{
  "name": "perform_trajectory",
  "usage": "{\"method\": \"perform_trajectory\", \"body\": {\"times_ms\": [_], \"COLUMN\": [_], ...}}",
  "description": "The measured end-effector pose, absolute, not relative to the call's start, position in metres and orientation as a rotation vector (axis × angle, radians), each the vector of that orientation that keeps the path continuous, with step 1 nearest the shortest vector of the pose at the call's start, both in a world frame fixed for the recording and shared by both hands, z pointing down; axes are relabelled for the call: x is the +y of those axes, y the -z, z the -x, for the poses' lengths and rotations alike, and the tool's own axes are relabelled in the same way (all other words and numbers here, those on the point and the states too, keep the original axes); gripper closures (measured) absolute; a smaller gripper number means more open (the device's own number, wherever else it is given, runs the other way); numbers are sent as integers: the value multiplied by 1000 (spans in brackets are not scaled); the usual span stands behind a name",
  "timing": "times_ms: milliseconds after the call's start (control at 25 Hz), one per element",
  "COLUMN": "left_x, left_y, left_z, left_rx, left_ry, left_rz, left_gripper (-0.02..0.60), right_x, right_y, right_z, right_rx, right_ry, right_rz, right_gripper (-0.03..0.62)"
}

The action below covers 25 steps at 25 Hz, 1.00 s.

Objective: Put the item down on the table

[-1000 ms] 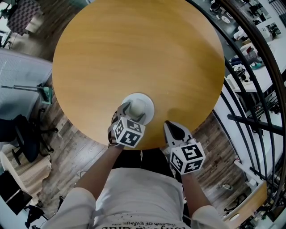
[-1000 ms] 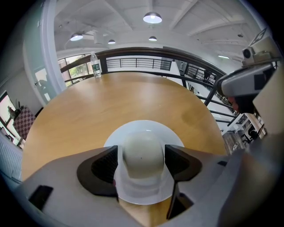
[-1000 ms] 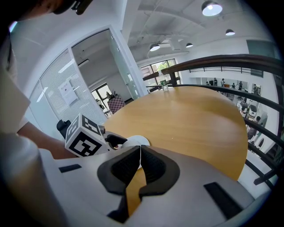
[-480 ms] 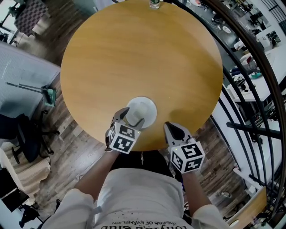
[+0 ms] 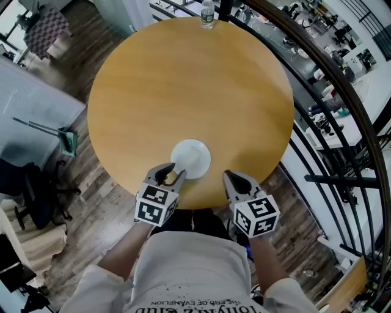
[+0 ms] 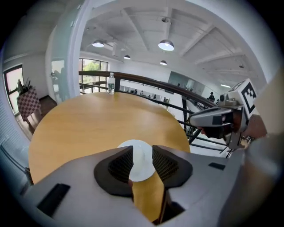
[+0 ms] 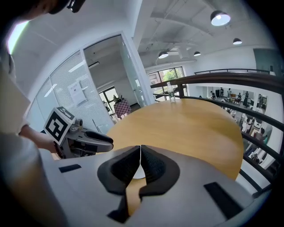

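Note:
A round white item (image 5: 190, 159) rests on the round wooden table (image 5: 183, 85), close to its near edge. My left gripper (image 5: 166, 175) hovers just short of the item's near-left rim and is open. Its jaws have just been closing partway with nothing between them. In the left gripper view the item (image 6: 141, 166) lies on the tabletop beyond the gap in the left gripper (image 6: 142, 149). My right gripper (image 5: 235, 178) is shut and empty, over the table's edge to the item's right. In the right gripper view its pads meet at the tips of the right gripper (image 7: 140, 148).
A clear water bottle (image 5: 208, 13) stands at the table's far edge. A black curved railing (image 5: 317, 79) runs close along the table's right side. To the left, below the table, is wood floor with a dark chair (image 5: 30, 189).
My left gripper let go of the white item, pulled back toward me and rose, its jaws narrowing. The item stays on the table. The right gripper rose slightly, still shut.

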State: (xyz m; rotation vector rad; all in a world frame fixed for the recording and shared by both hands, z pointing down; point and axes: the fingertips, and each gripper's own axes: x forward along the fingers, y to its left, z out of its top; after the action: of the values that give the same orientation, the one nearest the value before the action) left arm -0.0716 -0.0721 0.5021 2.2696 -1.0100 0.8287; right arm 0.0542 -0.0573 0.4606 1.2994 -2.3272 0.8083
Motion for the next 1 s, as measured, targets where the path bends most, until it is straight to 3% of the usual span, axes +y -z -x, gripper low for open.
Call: {"method": "perform_trajectory", "body": {"times_ms": [200, 280, 1000], "left_x": [-58, -51, -37], "left_y": [-475, -469, -446], "left_z": [76, 75, 91], "left_rx": [-1035, -1030, -1124], "left_ry": [-791, -791, -767], "left_rz": [-2309, -2325, -2294], "left_gripper": [527, 538, 558], "right_x": [-49, -44, -50], "right_y": [-449, -445, -405], "right_z": [-49, -48, -31], "right_rx": [-2354, -2360, -2448], "right_ry": [-791, -802, -768], "right_rz": [-1277, -1265, -1226], "right_gripper": [568, 568, 569]}}
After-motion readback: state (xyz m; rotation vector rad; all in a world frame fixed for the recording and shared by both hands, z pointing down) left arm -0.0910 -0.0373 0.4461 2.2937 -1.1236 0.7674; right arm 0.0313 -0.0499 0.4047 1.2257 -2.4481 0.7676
